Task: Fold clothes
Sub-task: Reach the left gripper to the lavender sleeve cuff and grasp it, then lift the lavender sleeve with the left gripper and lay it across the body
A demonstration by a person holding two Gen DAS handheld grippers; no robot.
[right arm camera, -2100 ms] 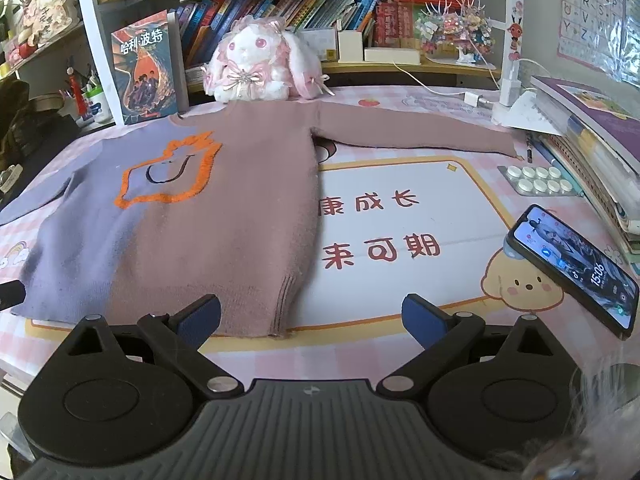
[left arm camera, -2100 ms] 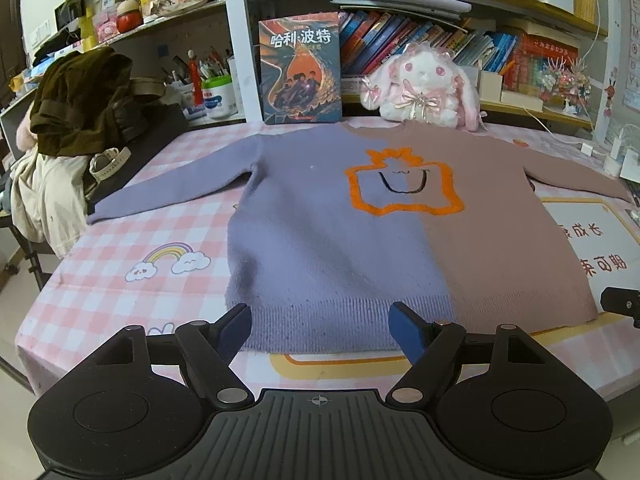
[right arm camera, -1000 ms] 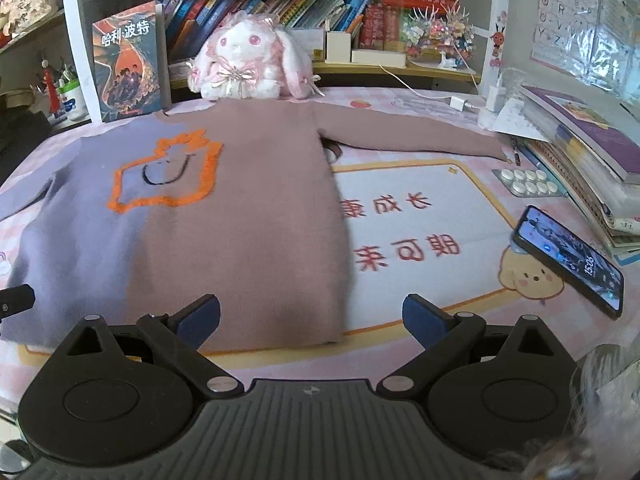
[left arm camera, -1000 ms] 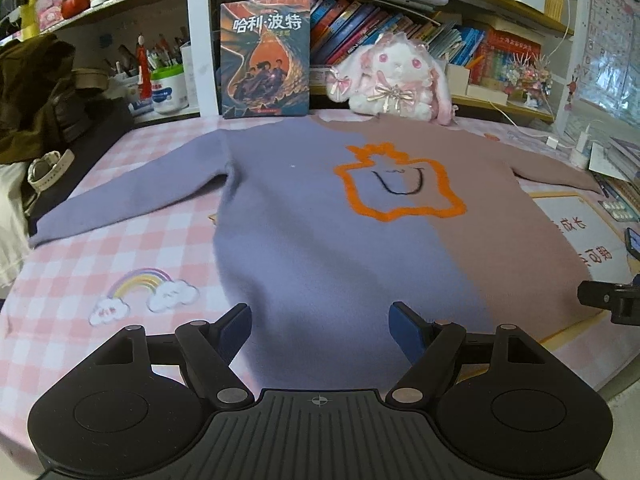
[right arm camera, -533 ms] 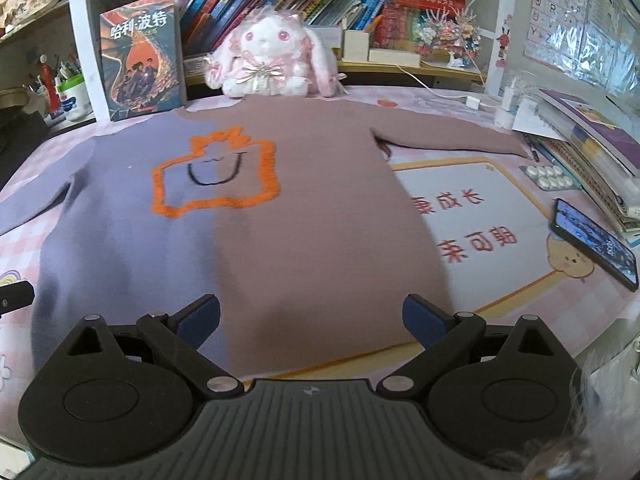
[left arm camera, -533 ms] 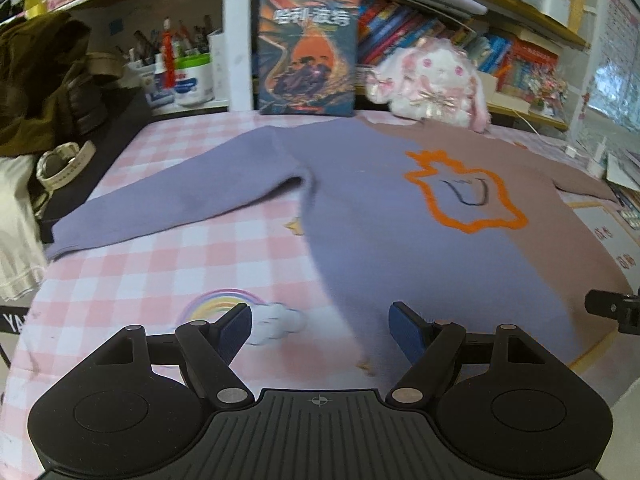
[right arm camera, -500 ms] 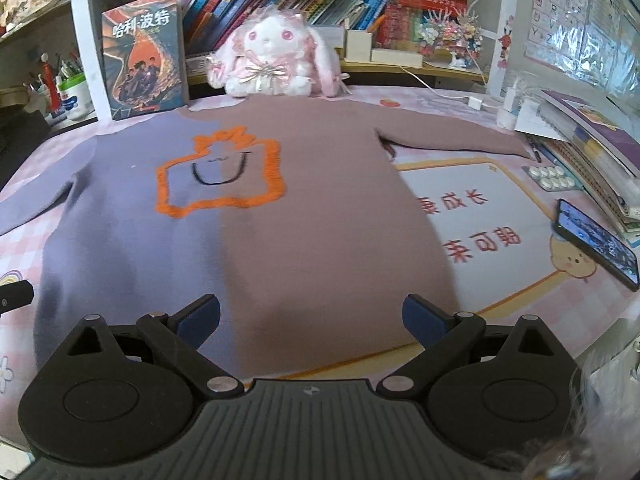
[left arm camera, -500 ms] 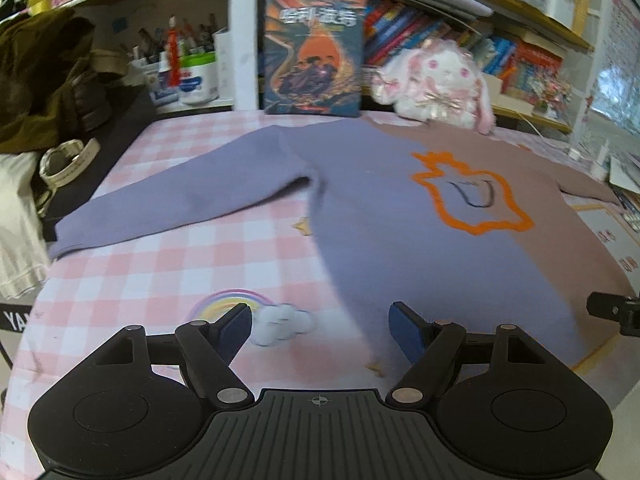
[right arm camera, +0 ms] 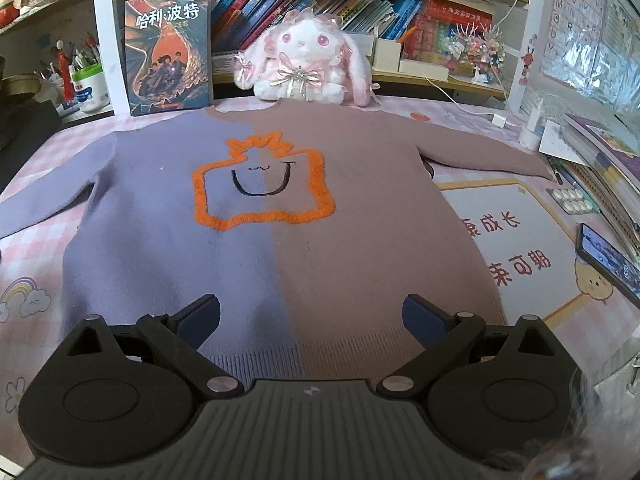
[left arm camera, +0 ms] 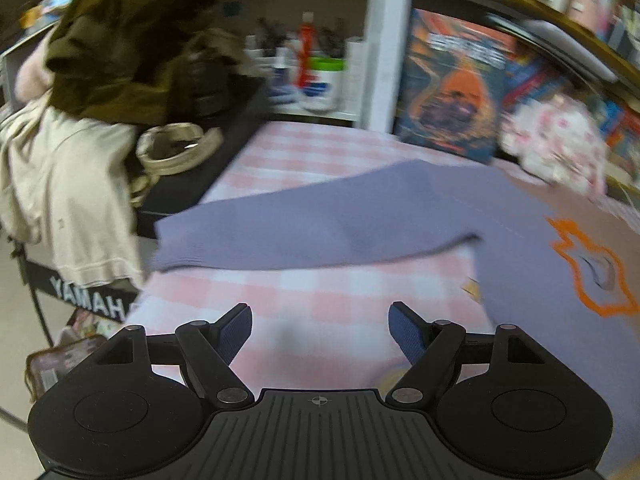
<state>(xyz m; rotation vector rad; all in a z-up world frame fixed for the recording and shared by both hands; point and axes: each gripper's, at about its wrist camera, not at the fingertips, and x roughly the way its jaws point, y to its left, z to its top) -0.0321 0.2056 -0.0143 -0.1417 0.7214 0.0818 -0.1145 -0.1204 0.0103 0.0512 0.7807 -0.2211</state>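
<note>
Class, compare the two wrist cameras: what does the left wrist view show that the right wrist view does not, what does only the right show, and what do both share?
Only the left wrist view shows the purple sleeve's cuff and the brown and beige clothes pile.

Only the right wrist view shows the brown sleeve, the phone and the pill pack.

Both show the sweater, its orange outline, the plush rabbit, and an open gripper: left gripper, right gripper.

A home study or bedroom: ahead of the right gripper point(right arm camera: 311, 314), shelves of books point(right arm camera: 304, 4), a plush bunny point(right arm camera: 306, 62) and pen pots; a pink checked tablecloth point(left arm camera: 320, 312) under the left gripper point(left arm camera: 320, 330)
</note>
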